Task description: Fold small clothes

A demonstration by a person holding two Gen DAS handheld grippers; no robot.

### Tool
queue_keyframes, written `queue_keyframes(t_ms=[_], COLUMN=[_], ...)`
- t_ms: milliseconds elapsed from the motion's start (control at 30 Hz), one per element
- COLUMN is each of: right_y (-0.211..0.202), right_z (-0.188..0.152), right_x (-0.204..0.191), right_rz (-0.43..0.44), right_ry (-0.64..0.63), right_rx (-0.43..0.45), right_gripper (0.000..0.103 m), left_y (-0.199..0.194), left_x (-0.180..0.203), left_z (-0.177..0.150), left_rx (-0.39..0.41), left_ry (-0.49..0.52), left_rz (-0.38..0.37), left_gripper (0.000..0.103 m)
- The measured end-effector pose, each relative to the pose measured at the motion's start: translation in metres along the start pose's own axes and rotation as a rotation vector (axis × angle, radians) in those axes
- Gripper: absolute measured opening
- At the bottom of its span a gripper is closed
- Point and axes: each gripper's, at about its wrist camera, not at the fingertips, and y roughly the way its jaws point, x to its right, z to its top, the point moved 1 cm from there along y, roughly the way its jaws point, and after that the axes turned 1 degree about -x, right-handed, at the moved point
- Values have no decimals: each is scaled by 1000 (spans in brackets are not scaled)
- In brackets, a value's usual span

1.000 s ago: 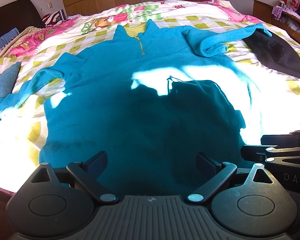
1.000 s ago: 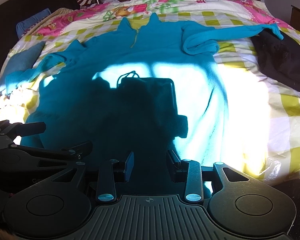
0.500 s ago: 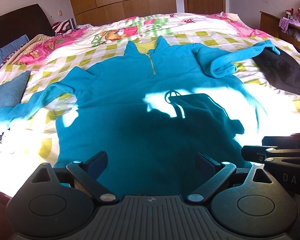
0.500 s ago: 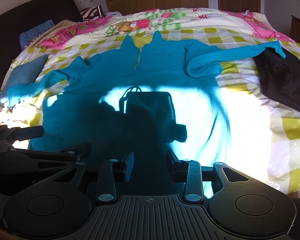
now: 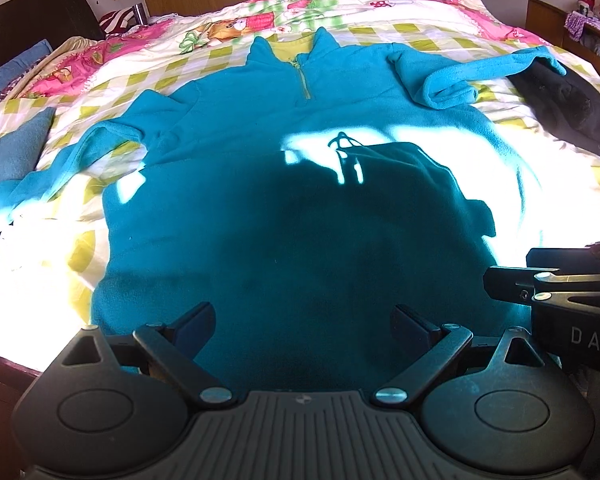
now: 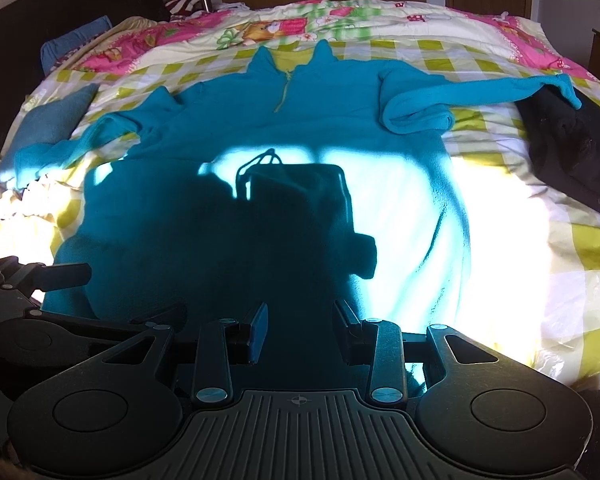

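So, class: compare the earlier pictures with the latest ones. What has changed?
Both claws, left and right, drew back and up from the teal fleece, showing more bed. Nothing was grasped or released. The fleece stayed flat, sleeves unmoved; both claws stayed open.

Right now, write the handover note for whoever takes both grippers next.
Left gripper: open, holding nothing, above the near hem.
Right gripper: open, narrower gap, holding nothing, also near the hem.
Teal fleece pullover: spread flat, front up, on the checked bedspread, collar pointing away from the grippers. Its right-hand sleeve is bunched at the shoulder, with the cuff lying on a black garment. The left-hand sleeve runs out toward a blue cushion.
Done: laid out only; no fold yet.
Left: fold both sleeves in, then the body.
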Motion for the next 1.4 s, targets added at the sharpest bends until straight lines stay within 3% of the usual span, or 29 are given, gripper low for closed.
queue_keyframes(t_ms=[267, 400, 1400], right_y=[7, 8, 18], right_z=[-6, -7, -10], right_x=[-3, -2, -2], right_rz=[3, -1, -13], right_ry=[-2, 0, -2], right_rx=[-45, -48, -89], right_gripper=[36, 40, 40], left_y=[5, 5, 12], left_x=[-3, -4, -4], left_z=[-4, -4, -4], left_rx=[-31, -28, -41], left_ry=[-14, -23, -27], left_rz=[-2, -2, 2], left_gripper=[103, 103, 103])
